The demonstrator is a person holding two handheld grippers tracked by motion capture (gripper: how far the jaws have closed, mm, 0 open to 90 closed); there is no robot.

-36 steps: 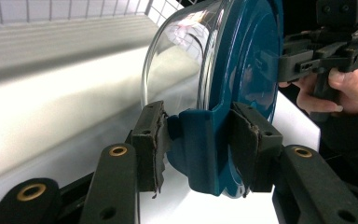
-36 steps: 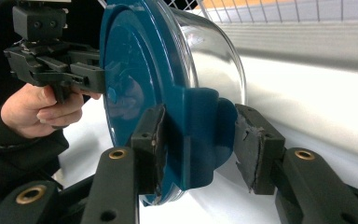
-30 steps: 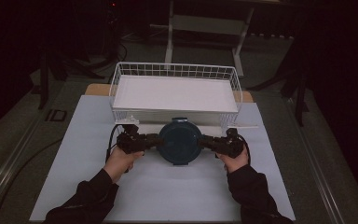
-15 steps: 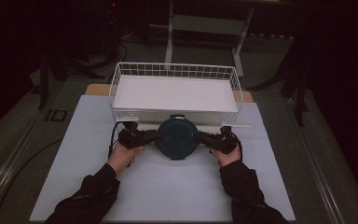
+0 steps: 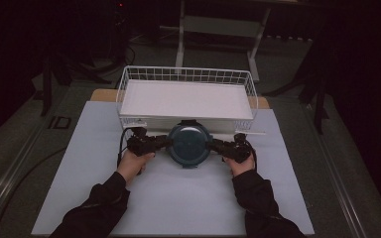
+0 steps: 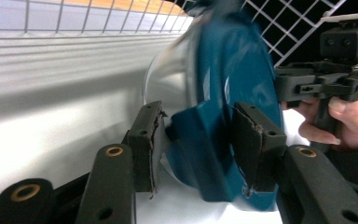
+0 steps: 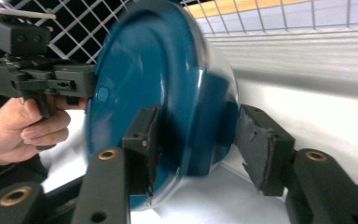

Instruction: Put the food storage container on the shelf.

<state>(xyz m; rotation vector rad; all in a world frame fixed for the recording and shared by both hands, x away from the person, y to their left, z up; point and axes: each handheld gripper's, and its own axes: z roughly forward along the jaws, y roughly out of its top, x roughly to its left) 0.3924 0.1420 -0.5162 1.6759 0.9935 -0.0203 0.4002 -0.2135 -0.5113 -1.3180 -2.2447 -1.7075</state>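
Both grippers flank a round container with a teal lid (image 5: 190, 144) on the white surface (image 5: 178, 198), just in front of the wire basket (image 5: 129, 84): left gripper (image 5: 159, 143) jaws part open around the lid's side tab, pads close to it though contact is unclear; right gripper (image 5: 216, 145) jaws, which have just been opening, straddle the opposite rim with one pad plainly off it. Likely rigid, glossy and slippery, clear body perhaps glass, so fairly heavy and breakable; the side tabs look the surest hold, taken evenly from both sides. Beyond the basket, a dark room with a grey floor (image 5: 357, 163) and metal stands (image 5: 218, 29).
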